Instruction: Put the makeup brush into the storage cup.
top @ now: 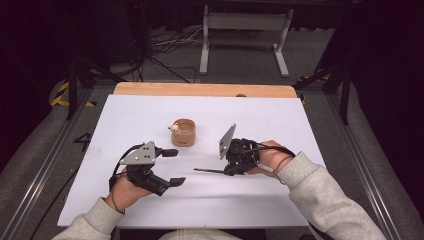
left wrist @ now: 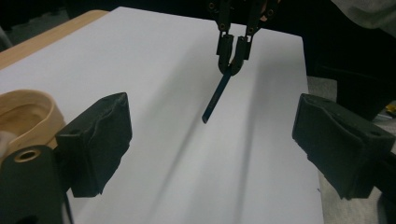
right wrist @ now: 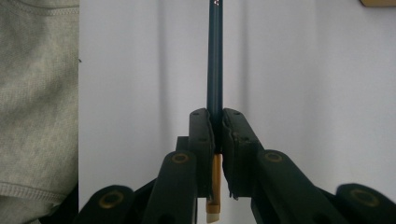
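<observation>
Nearest the camera, at the near edge of the table [top: 90,200], we are seeing two grey sleeves [top: 325,195] coming in, each hand carrying a gripper over the white sheet that is covering the tabletop.

Starting at the left, we are holding the left gripper [top: 172,167] above the sheet, toward the near-left part of the table. Its jaws are standing wide apart, with bare white sheet between them. In the left gripper view its two black pads [left wrist: 100,140] are sitting far to either side, and nothing is touching them.

Moving toward the middle, a small round wooden cup [top: 184,133] is standing upright on the sheet, just beyond the left gripper and well away from every edge. Something small and pale is resting at its left rim; we cannot tell what it is.

To the right of the middle, we are holding the right gripper [top: 227,171] with its jaws clamped tight on a dark blue pencil [top: 207,171]. The pencil is pointing leftward toward the left gripper, roughly level and just above the sheet. In the right gripper view the pencil [right wrist: 215,60] is running straight out from between the closed jaws, and its brass ferrule and pale eraser [right wrist: 213,215] are sticking out behind them.
</observation>
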